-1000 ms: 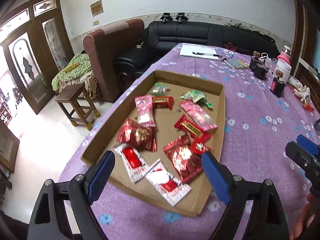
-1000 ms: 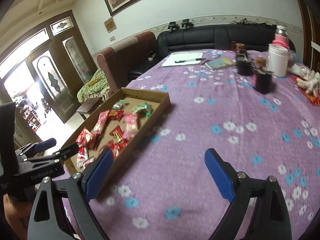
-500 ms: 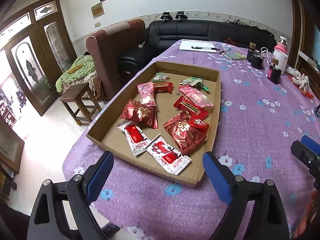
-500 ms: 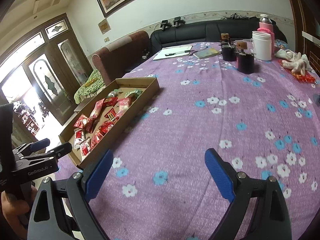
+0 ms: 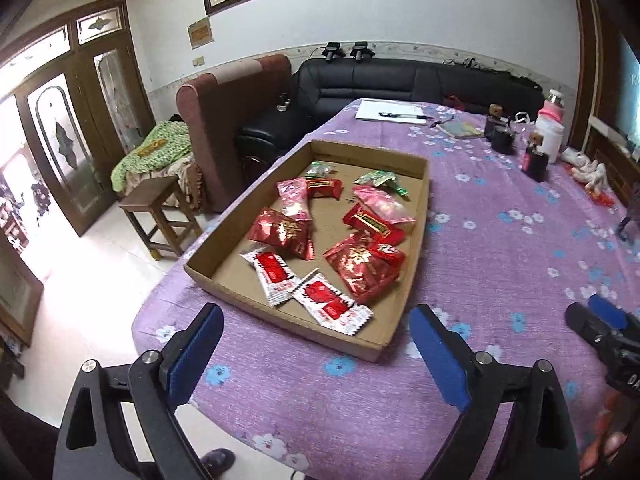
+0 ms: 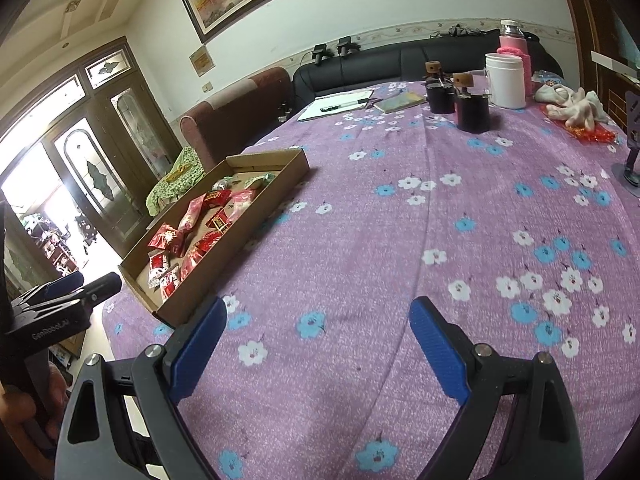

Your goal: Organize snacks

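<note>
The snack packets are all lying loose inside the shallow cardboard tray point(image 5: 416, 240), which is sitting on the purple floral tablecloth point(image 5: 500, 248) near the desk's left edge. No packet is seen on the cloth outside the tray. Two white-and-red wrappers point(image 5: 276, 276) are lying at the near end, large red foil bags point(image 5: 360, 264) in the middle, pink packets point(image 5: 294, 196) further back and green ones point(image 5: 380, 179) at the far end; some are overlapping.

The left gripper point(image 5: 316, 356) is being held short of the tray's near wall, its blue-padded fingers point(image 5: 196, 352) spread wide and holding nothing. The right gripper point(image 6: 318, 352) is being held over bare cloth well to the right of the tray, its fingers likewise spread and empty.

This arrangement fits two stages: the packets gathered into the tray as the tidy result, or a mixed heap waiting to be sorted by kind. The pictures are not settling which.

If a packet is being handled, the fingers are best brought down flat across its crimped end rather than its puffed middle, since foil is likely to slip and crackle. The low tray wall is being kept clear so the light cardboard is not dragged off the nearby desk edge.
</note>
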The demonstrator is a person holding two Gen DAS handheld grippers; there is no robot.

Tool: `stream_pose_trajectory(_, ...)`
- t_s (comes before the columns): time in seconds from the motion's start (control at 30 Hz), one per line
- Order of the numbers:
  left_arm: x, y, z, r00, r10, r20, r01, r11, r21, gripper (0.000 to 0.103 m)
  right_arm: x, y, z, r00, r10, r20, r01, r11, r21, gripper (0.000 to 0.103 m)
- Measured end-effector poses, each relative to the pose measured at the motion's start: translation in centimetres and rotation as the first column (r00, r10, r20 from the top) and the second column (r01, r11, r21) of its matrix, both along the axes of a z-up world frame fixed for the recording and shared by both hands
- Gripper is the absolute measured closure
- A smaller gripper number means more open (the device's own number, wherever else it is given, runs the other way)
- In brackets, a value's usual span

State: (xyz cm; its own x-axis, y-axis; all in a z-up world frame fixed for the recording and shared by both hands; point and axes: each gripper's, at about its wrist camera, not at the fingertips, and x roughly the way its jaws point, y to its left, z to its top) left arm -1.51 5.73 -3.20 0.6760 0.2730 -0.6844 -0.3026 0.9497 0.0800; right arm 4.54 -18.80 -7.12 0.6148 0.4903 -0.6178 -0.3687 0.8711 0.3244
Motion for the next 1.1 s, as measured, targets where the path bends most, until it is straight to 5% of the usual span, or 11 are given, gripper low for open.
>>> stream_pose_trajectory(0.27, -0.3, -0.9, 0.4, 1.000, -0.001, 0.006, 0.000, 0.999, 0.038, 0.006, -0.6, -0.4, 0.2, 1.000, -0.002, 0.012, 0.002, 1.000, -0.003, 0.010)
stream_pose_trajectory(0.53, -0.4, -0.2, 0.3, 0.999, -0.031, 0.007, 0.032, 0.996, -0.086, 0.004, -0.8, -0.3, 0.5, 1.000, 0.004, 0.022, -0.003, 1.000, -0.006, 0.010)
stream_pose_trajectory(1.1, -0.1, 0.0, 0.3, 1.000, -0.026, 0.010, 0.027, 0.996, -0.082, 0.001, -0.7, -0.3, 0.7, 1.000, -0.014, 0.023, 0.014, 0.999, -0.040, 0.008)
